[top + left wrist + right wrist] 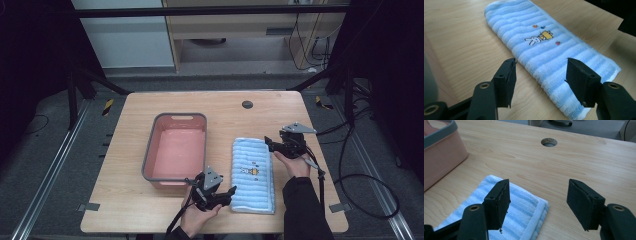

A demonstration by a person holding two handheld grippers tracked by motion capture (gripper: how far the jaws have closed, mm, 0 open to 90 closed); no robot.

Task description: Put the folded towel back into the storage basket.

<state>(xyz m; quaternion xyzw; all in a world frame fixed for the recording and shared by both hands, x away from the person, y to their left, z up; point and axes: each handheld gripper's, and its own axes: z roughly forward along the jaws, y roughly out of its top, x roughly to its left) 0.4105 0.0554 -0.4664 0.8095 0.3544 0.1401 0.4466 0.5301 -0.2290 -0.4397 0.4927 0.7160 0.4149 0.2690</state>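
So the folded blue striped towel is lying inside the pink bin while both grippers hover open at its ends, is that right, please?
Not quite: the towel lies flat on the table, to the right of the pink bin, not in it, as the high view shows. The rest holds: the left gripper and right gripper are open at its near and far ends.

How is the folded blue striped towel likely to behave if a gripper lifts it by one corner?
The folded towel is soft terry lying limp on the table, so it would probably droop and unfold. It looks light. Its ribbed pile should give the pads good grip, so slipping seems unlikely.
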